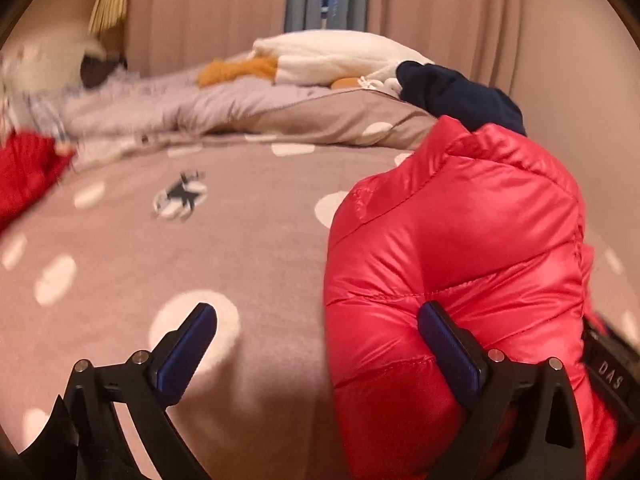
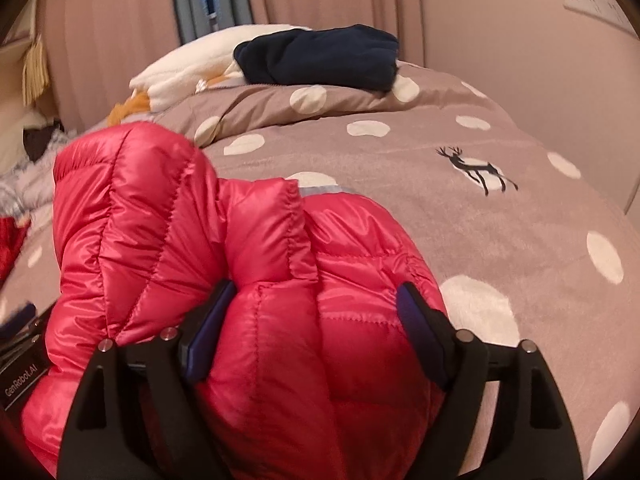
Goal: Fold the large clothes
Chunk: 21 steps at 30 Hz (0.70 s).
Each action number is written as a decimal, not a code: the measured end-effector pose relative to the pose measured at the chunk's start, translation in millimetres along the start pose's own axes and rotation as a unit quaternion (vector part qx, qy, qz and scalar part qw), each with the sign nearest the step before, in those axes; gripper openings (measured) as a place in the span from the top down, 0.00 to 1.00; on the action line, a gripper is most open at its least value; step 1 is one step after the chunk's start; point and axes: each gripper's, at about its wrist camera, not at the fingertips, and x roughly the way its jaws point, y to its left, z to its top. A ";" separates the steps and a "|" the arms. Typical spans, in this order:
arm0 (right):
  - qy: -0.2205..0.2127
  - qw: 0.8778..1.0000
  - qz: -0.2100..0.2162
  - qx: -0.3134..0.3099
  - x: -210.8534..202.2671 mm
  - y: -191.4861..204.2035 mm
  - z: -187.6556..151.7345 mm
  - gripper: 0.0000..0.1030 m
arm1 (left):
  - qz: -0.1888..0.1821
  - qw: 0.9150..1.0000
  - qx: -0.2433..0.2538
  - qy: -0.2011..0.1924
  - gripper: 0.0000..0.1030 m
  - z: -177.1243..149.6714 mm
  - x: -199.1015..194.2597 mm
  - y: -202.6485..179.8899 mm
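A shiny red down jacket (image 1: 460, 240) lies bunched in a thick fold on the dotted bedspread (image 1: 240, 248). My left gripper (image 1: 320, 344) is open. Its right pad rests against the jacket's left side, while its left pad stands free over the bedspread. In the right wrist view the jacket (image 2: 160, 220) bulges up between the fingers of my right gripper (image 2: 316, 320). That gripper is shut on the puffy fold, which fills the wide gap and touches both blue pads. The jacket's underside is hidden.
A folded navy garment (image 2: 316, 56) and a white fleece (image 1: 332, 56) lie on a dotted pillow (image 1: 340, 120) at the bed's far end. Another red garment (image 1: 24, 176) sits at the left edge. Curtains hang behind, and the wall (image 2: 580, 92) stands at the right.
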 end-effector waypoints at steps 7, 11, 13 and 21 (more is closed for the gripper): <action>0.028 0.993 0.058 0.094 -20.5 -18.1 2.1 0.03 | -0.027 0.997 -0.061 0.037 0.03 13.5 -7.9 16.1; 0.027 0.989 0.080 0.119 -41.6 -22.1 1.7 0.01 | -0.021 0.998 -0.049 0.014 0.03 14.4 -23.1 12.9; 0.018 0.988 0.089 0.123 -52.5 -22.2 3.7 0.01 | -0.015 0.998 -0.054 -0.010 0.03 14.0 -30.4 14.9; -0.030 0.993 0.089 0.078 -88.9 -3.8 13.6 0.01 | -0.030 0.994 -0.093 -0.038 0.03 19.1 -47.2 30.9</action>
